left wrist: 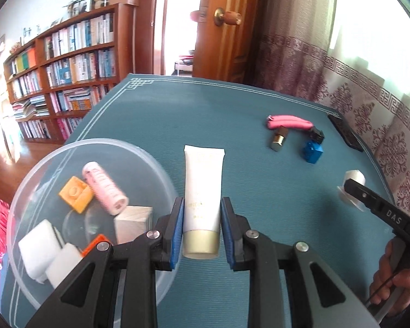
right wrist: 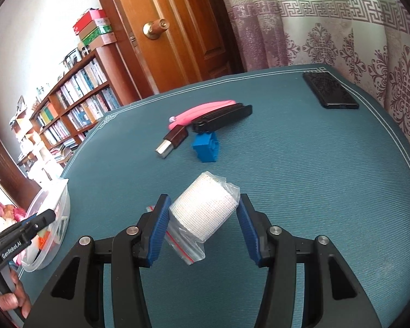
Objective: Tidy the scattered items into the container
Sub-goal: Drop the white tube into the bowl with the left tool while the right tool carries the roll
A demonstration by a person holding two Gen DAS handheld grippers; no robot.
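The left claw (left wrist: pixel 201 231) is spread around a white tube (left wrist: pixel 203 188) with a gold cap; the tube lies flat on the teal desk mat (left wrist: pixel 232 114), cap toward the camera, and the blue pads stand just beside its sides, with contact too close to call. Just left of it sits the clear round container (left wrist: pixel 150 161), holding an orange brick (left wrist: pixel 76 194), a pink-and-white roll (left wrist: pixel 105 191), a pale block and white pieces.

The right claw (right wrist: pixel 202 225) is spread around a white gauze roll (right wrist: pixel 203 209) in a clear zip bag; the left pad touches the wrapping, the right pad stands just clear.

Farther out lie a blue brick (right wrist: pixel 205 149), a dark lipstick (right wrist: pixel 172 142) with a silver end, a pink pouch (right wrist: pixel 202 113) and a black clip (right wrist: pixel 221 119), bunched together. A black phone (right wrist: pixel 330 90) lies near the far corner.

Beyond the desk are a patterned curtain (right wrist: pixel 341 35), a wooden door (right wrist: pixel 172 27) and full bookshelves (left wrist: pixel 68 63).
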